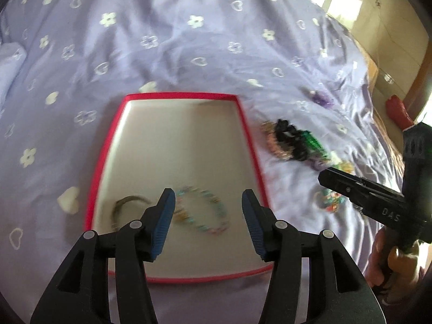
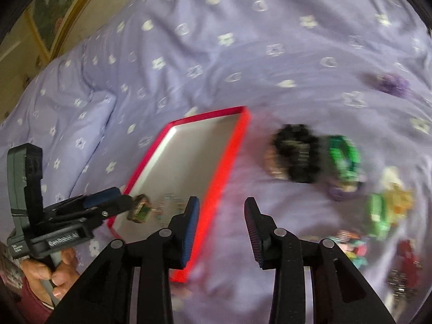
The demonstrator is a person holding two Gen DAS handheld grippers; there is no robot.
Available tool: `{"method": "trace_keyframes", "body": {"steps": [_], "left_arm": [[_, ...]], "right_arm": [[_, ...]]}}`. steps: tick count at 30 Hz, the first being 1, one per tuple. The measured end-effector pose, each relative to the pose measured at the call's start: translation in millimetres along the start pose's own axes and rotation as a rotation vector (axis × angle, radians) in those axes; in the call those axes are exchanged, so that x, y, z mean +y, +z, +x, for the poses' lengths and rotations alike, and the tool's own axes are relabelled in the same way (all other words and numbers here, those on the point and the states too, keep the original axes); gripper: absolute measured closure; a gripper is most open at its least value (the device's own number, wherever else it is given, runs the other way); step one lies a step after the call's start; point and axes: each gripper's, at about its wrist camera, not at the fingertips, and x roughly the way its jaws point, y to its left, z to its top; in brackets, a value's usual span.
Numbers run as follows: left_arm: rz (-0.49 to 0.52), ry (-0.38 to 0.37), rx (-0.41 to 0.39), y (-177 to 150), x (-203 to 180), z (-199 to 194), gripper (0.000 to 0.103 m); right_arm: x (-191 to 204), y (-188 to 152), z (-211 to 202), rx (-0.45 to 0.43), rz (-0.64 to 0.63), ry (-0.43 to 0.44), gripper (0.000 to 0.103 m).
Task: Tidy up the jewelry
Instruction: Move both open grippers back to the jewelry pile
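Lilac bedding (image 1: 189, 40), printed with white flowers and hearts, is seen covering a bed; tiled floor is visible at the far right of the left view.

On the bedding a red-rimmed tray (image 1: 244, 124) is laid flat. Its long axis is seen running away from the left camera, the short ends near and far. Inside, at the near end, a beaded necklace (image 1: 201, 210) is laid in a loose loop, and a darker bangle (image 1: 127, 205) is seen beside it to the left; both are blurred.

Loose jewelry (image 2: 318, 156) is heaped on the bedding just beside the tray's right edge: black, green, purple and mixed pieces, no common direction discernible.

Left gripper (image 1: 208, 216) is held over the tray's near end, jaws parted, nothing between them in its own view. In the right view a small green-and-brown piece (image 2: 140, 207) is seen at its tip; whether it is touched cannot be told.

Right gripper (image 2: 222, 232) is held released and empty, between the tray's edge and the heap.

Judgement: sorting is at an early stage, with most pieces outside the tray. The next move is judged to call for the right gripper to be brought onto one piece of the heap, closed, and carried leftward into the tray.
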Motion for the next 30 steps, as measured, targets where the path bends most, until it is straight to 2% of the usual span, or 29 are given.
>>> {"method": "trace_keyframes", "body": {"steps": [9,16,30], "left_arm": [[0.039,-0.050,0.015,13,-51,17,0.053],[0.058,-0.084,0.039,24,-83,37,0.053],[0.069,-0.113,0.092,55,-118,91,0.053]], "right_arm": [[-62,3,-31,-0.039,0.083,-0.084,0.065],[-88,9,-37,-0.052,0.119,-0.086,0.065],[-121,43,8,0.008,0.163,-0.047,0.068]]}}
